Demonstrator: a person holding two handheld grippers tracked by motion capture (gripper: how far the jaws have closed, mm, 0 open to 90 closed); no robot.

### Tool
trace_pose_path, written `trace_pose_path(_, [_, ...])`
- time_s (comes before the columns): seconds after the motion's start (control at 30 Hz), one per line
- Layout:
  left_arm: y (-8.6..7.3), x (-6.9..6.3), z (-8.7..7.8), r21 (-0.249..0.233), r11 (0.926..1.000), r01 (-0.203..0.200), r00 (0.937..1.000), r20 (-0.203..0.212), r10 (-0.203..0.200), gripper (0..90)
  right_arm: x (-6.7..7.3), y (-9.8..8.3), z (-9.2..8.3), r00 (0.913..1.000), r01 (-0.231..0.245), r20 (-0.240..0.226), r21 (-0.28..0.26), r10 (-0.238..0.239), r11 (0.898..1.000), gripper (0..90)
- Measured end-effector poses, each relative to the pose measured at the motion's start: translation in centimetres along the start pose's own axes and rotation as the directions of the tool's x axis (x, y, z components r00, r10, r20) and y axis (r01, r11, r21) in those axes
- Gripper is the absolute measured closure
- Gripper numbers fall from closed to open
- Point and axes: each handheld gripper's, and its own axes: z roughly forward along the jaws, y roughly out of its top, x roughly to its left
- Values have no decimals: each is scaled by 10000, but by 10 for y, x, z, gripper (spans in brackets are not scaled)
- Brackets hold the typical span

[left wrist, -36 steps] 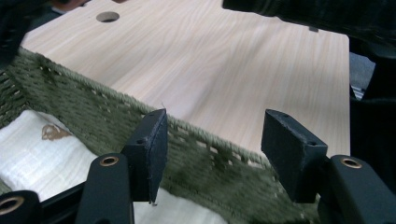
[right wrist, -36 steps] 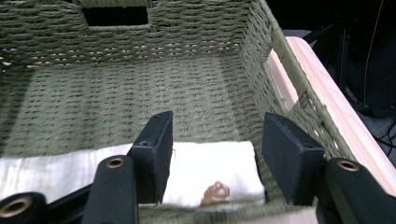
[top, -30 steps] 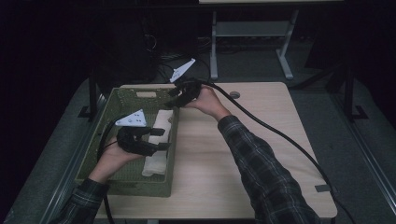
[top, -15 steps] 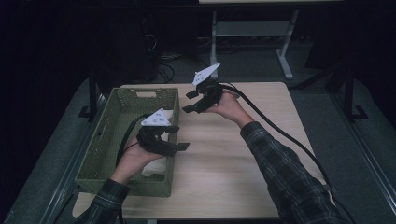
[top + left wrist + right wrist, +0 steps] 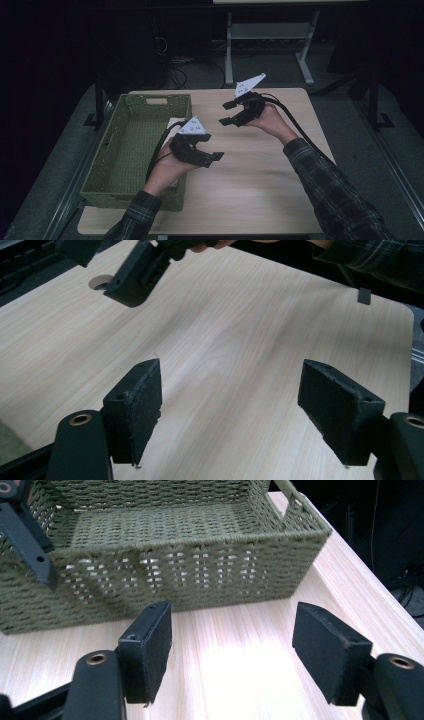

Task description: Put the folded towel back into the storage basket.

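Light wood-grain laminate counter (image 5: pixel 260 190), smooth and flat. The olive woven basket (image 5: pixel 115 196) sits at the left of the high view, a long rectangle with a handle slot in the far end. I'd guess it's light, a bit flexy and grippy, so pinch the rim or that slot. There's a pale thing (image 5: pixel 174 121) against its right wall, too hidden to name. Left tongs (image 5: pixel 210 157) at centre and right tongs (image 5: pixel 226 113) above them have just been opening, with nothing between the pads.
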Motion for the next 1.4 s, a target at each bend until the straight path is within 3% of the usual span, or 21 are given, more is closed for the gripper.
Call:
trace_pose_path(0.2, [1,-9,18,-90,9999,106,9999,113,-105,250,1,-19,-15,9998,-157,117,-117,159,9998,304])
trace_pose_path(0.4, [-1,-22,38,2,10000,-7,9998,-215,7,221,1,-38,-25,9985,-404,352,-266,413,9988,284])
trace_pose_path(0.7, [-15,-38,66,111,9998,-140,9995,-294,143,192,4,-78,-34,9921,-1005,729,-235,1019,9947,248])
trace_pose_path(0.87, [-24,-41,73,153,9998,-149,9991,-386,155,169,9,-99,-36,9849,-1457,910,-221,1471,9891,230])
trace_pose_path(1.0, [-31,-43,77,-80,9999,112,9990,-430,-115,168,15,-114,-36,9764,-1811,1192,-28,1801,9835,200])
trace_pose_path(1.13, [-40,-46,85,50,9998,213,9991,-356,-211,168,21,-126,-35,9701,-1970,1444,-21,1952,9804,186])
trace_pose_path(1.27, [-51,-47,93,429,9988,225,9994,-255,-214,154,27,-143,-35,9585,-2260,1747,-164,2253,9740,174])
trace_pose_path(1.4, [-60,-47,98,665,9977,140,9988,-474,-109,148,31,-157,-34,9494,-2496,1991,80,2431,9683,167])
